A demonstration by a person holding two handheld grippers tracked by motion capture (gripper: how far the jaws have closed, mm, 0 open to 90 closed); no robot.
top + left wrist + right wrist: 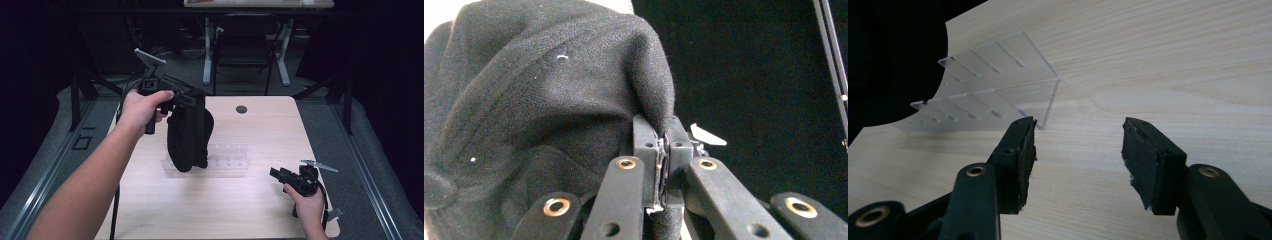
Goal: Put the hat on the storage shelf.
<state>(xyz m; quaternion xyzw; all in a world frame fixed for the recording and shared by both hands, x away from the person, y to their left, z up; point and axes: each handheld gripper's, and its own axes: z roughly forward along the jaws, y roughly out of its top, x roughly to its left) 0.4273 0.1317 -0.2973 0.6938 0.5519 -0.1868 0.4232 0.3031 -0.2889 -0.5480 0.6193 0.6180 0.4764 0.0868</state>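
A black knitted cloth [187,135] hangs from my left gripper [196,99], which is raised over the middle of the table and shut on the cloth's upper edge. In the left gripper view the cloth [534,110] bulges to the left and a fold of it is pinched between the closed jaws of my left gripper [662,165]. The cloth's lower end dangles over the left part of a clear plastic divider tray [225,160]. My right gripper [279,174] rests low near the table's right front, open, with nothing between its fingertips [1078,160]; the tray [993,85] lies ahead of it.
The wooden table [220,210] has a small dark round hole [241,109] near its far edge. Beyond it stand a dark chair [245,50] and white desk legs [285,50]. Grey floor rails run along both sides.
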